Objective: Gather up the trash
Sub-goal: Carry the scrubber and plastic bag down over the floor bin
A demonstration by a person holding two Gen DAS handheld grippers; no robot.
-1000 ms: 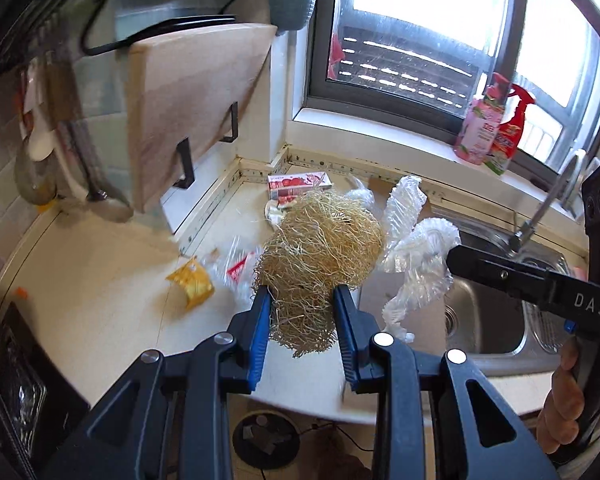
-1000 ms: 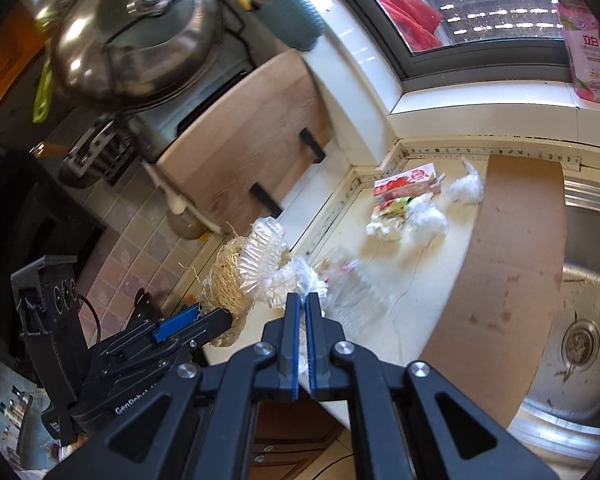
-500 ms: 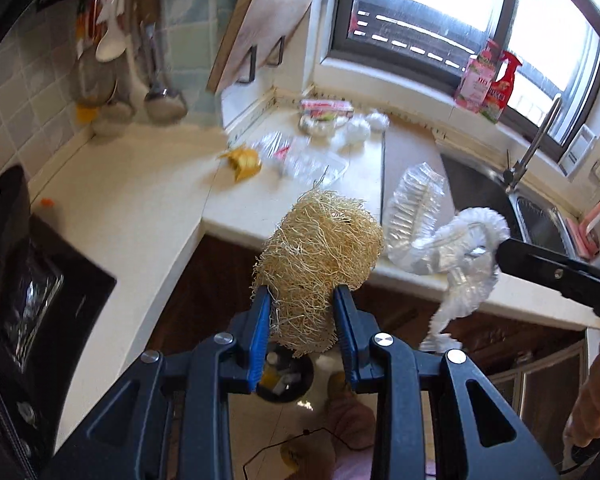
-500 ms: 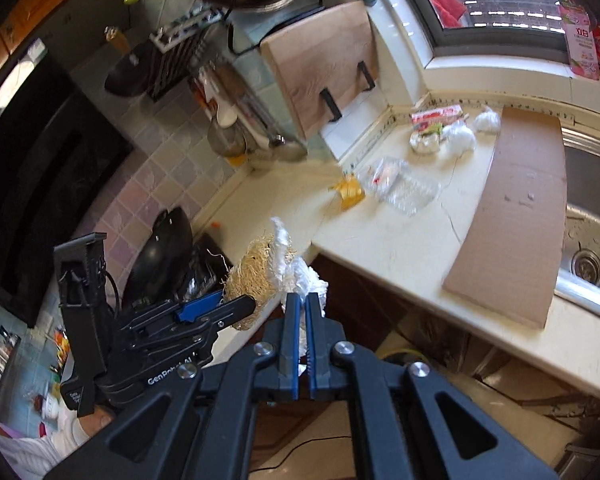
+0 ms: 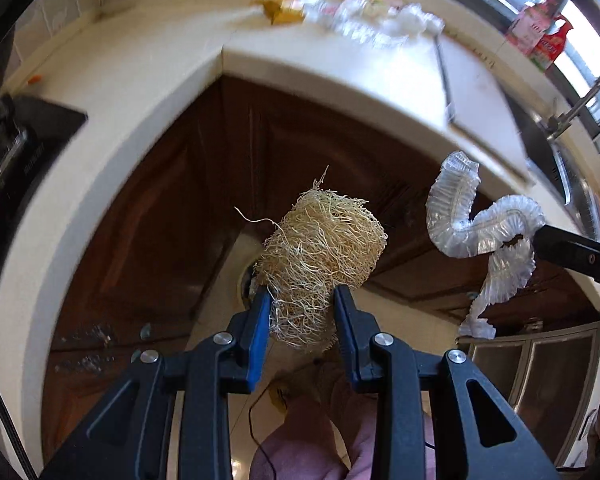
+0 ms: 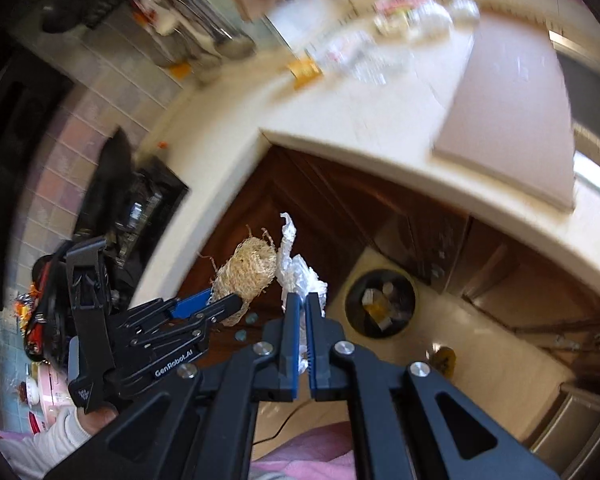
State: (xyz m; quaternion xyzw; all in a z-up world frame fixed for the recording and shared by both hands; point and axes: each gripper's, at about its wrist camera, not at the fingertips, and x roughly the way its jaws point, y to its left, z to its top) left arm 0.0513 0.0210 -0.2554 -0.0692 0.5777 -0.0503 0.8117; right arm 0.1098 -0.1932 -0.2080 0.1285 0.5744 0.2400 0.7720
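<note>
The left gripper (image 5: 300, 312) has its fingers (image 5: 258, 320) clamped on a straw-coloured loofah scrubber (image 5: 324, 248), which sticks out ahead of their tips. The right gripper (image 6: 302, 306) has its fingers (image 6: 291, 320) pressed tight together on a crumpled clear plastic wrapper (image 6: 300, 276), just beside the scrubber. Below and ahead of the right fingers, on the floor by the dark wooden cabinets (image 6: 328, 200), stands a round trash bin (image 6: 380, 302) with scraps inside. More litter lies on the table (image 5: 340, 68) well beyond both pairs of fingers.
</note>
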